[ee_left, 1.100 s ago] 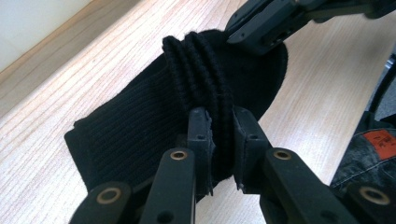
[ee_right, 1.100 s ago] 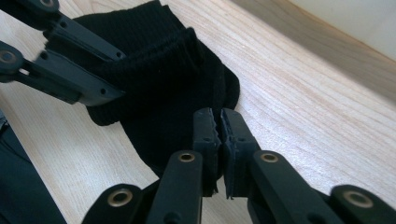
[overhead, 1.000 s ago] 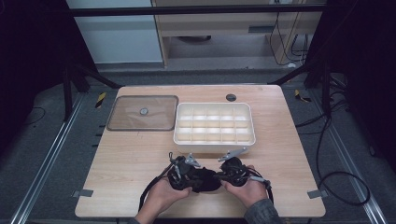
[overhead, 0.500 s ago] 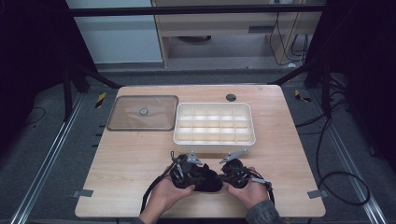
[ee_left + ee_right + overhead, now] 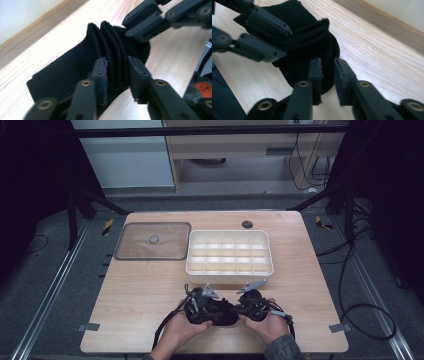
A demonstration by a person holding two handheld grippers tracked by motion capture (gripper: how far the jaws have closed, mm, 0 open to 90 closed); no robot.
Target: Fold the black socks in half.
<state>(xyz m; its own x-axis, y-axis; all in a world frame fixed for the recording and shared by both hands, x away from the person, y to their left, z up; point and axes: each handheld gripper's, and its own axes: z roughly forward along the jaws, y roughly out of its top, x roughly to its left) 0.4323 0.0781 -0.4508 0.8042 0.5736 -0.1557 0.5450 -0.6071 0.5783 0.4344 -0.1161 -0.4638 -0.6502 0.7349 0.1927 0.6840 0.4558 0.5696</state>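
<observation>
I am easing both grippers, the left gripper (image 5: 117, 72) and right gripper (image 5: 328, 71), slightly wider while each is pinching the bunched black ribbed-knit sock (image 5: 75, 65) at six o'clock on the wooden bench (image 5: 140, 290), loosening for a regrip.

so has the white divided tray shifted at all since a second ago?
No. The white divided tray sits in the same spot in the high view, its left edge beside the clear lid and the dark round spot just behind it.
</observation>
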